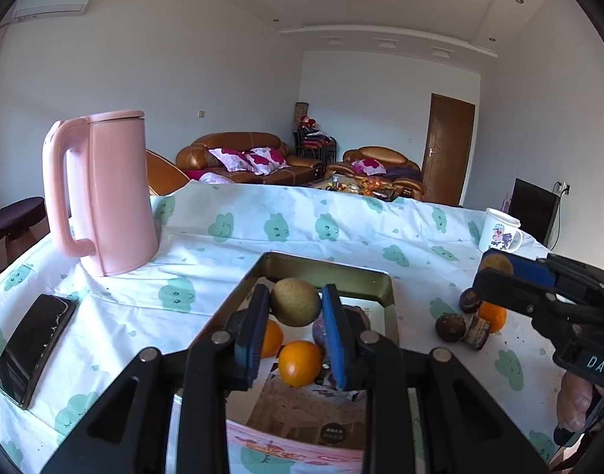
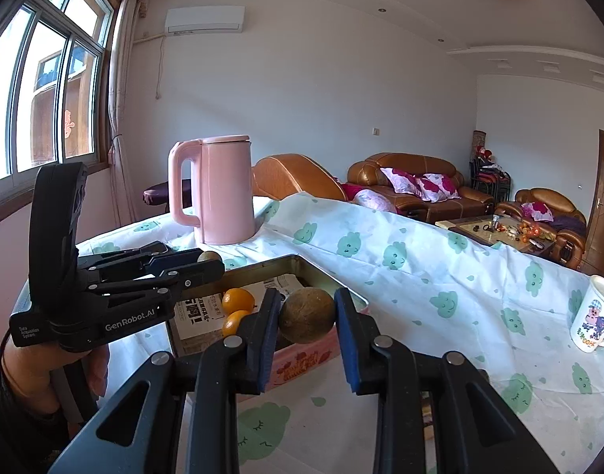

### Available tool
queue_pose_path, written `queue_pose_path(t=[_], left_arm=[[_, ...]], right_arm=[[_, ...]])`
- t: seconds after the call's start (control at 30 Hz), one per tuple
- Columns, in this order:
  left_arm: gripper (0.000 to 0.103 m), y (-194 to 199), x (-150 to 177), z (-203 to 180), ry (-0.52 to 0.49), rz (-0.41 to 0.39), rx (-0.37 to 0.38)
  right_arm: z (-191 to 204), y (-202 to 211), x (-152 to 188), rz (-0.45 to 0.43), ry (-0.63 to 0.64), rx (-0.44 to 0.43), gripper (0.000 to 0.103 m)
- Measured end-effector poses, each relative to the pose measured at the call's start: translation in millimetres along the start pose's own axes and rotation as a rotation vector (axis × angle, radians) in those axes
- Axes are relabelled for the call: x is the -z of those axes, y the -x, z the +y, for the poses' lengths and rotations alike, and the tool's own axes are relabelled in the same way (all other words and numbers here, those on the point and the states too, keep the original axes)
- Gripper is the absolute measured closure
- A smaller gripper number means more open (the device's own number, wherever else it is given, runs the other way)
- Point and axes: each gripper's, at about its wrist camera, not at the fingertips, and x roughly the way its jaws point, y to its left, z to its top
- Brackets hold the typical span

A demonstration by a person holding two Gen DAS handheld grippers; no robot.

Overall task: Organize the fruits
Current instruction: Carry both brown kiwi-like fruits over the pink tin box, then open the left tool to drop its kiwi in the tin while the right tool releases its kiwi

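My left gripper (image 1: 295,304) is shut on a brown-green round fruit (image 1: 296,302) and holds it above the metal tin box (image 1: 387,288). In the tin lie two oranges (image 1: 300,363) and a dark purple fruit (image 1: 321,331). My right gripper (image 2: 306,312) is shut on a second brown round fruit (image 2: 308,315), held just right of the tin (image 2: 298,262). In the left wrist view the right gripper (image 1: 495,266) comes in from the right. On the cloth to the right of the tin lie an orange (image 1: 493,316) and several dark brown fruits (image 1: 450,327).
A pink kettle (image 1: 104,193) stands at the back left of the table. A black phone (image 1: 33,349) lies at the left edge. A white printed mug (image 1: 499,231) stands at the back right. The table is covered with a white cloth with green clouds (image 1: 302,225).
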Motion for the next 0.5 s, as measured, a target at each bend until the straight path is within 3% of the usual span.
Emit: queue_pose_path(t=[0.27,0.5], left_arm=[[0.074,-16,3,26,0.032,0.091,-0.011],[0.074,-25,6,35,0.044,0.136,-0.004]], right_arm=[[39,-46,6,0.096,0.050,-0.070,0.073],[59,-77,15,0.199,0.091,-0.069,0.073]])
